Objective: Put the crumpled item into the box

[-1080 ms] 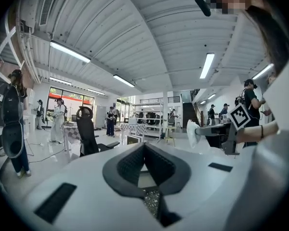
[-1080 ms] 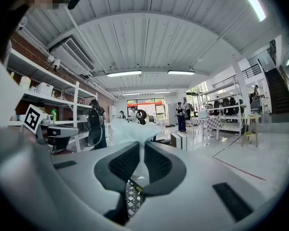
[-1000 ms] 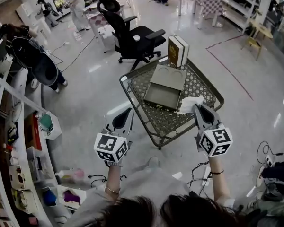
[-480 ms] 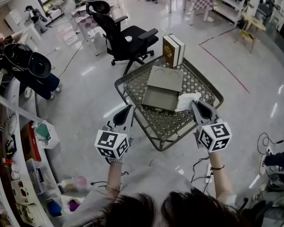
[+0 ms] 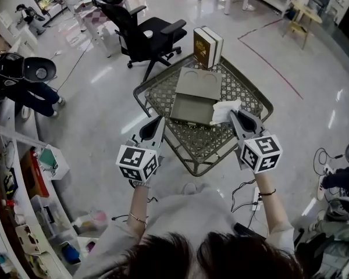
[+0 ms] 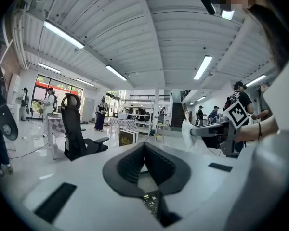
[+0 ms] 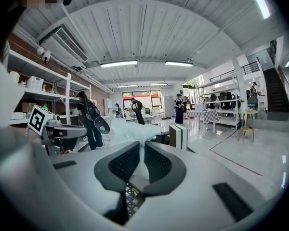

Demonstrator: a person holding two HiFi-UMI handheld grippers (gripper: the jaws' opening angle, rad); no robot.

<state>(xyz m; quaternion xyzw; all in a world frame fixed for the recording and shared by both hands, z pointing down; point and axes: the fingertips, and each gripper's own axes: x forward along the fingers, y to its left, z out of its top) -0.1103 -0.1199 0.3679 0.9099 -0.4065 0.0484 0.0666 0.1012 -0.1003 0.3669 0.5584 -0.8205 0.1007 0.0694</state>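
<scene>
A crumpled white paper [image 5: 224, 110] is pinched in my right gripper [image 5: 235, 115], which is shut on it just off the right front corner of the open grey box [image 5: 192, 101]. In the right gripper view the paper [image 7: 130, 131] bulges up from between the pads of that gripper [image 7: 140, 147]. The box lies on a metal mesh table [image 5: 249, 108] with its lid folded back. My left gripper [image 5: 155, 125] hovers at the table's left front edge, shut and empty; in its own view the left gripper [image 6: 144, 146] has its tips meeting.
Two books [image 5: 206, 46] stand upright at the table's far end. A black office chair [image 5: 145, 31] is behind the table to the left. Shelves with clutter [image 5: 11, 185] run along the left. People stand further back in the hall.
The head view has shifted, so table and chair sit higher and further left. The right gripper keeps its hold on the paper beside the box; the left one stays shut.
</scene>
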